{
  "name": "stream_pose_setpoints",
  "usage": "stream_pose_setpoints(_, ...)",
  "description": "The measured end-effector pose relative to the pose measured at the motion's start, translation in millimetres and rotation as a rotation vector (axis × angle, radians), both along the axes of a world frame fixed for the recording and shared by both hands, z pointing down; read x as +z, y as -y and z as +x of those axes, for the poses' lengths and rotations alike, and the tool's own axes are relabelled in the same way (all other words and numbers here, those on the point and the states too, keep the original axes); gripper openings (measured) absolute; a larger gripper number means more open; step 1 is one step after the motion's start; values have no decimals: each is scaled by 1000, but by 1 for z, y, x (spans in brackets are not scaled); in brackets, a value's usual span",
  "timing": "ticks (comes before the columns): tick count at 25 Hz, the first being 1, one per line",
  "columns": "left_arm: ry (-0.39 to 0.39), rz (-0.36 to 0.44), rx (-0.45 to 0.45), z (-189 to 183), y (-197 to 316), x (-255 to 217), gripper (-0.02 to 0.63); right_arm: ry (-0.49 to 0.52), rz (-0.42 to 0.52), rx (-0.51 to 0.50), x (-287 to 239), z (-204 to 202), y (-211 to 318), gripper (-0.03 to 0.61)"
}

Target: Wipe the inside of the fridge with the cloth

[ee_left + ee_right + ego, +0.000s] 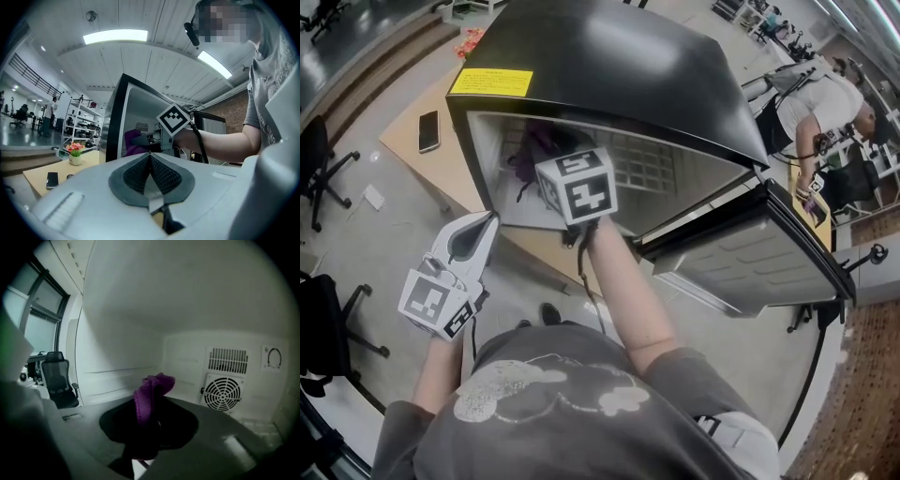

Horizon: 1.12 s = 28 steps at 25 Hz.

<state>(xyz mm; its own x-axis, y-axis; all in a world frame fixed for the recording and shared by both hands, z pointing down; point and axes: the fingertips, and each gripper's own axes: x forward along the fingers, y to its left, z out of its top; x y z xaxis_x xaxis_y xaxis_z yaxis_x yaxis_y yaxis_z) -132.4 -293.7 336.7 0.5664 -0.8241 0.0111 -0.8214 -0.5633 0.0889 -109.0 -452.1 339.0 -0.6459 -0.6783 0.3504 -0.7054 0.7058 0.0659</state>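
Right, the right claw (149, 405) is reaching well inside the boxy black mini fridge (609, 66), and its jaws are pinching down on a crumpled purple cloth (151, 391) that is bunching up out of the tips. Ahead of that claw and off to its right, a round white fan grille (224, 393) is showing on the pale rear wall, with a slatted vent just above it. The cloth is standing clear of that rear wall; whether it is touching any other inner surface, I cannot tell. Off to the claw's left, past the edge of the opening, a black office chair (60, 380) is standing outside. Seen from the head view, the fridge is sitting on a light wooden table (405, 142), and its black door (750, 258) is hanging wide open on the right claw's right side. A yellow label (491, 82) is showing on the top front edge, above and to the left of that claw. The left claw (484, 225) is hovering outside the fridge, below the opening, and its jaws are pressing together with nothing between them. It is pointing up toward the opening, with the right claw's marker cube just ahead of it. Away to the left claw's left, a black phone (428, 130) is lying on the table, and a small pot of pink flowers (74, 151) is standing near it.
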Motion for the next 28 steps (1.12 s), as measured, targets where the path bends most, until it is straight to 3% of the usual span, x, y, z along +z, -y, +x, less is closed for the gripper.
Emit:
stream_pose_setpoints(8, 5, -3, 59, 21, -1, 2, 17, -22, 7, 114, -1, 49, 6, 83)
stream_pose_setpoints(17, -2, -12, 136, 44, -1, 6, 17, -136, 32, 365, 4, 147, 13, 83)
stream_pose_setpoints(28, -6, -13, 223, 71, 0, 7, 17, -69, 53, 605, -1, 221, 4, 83)
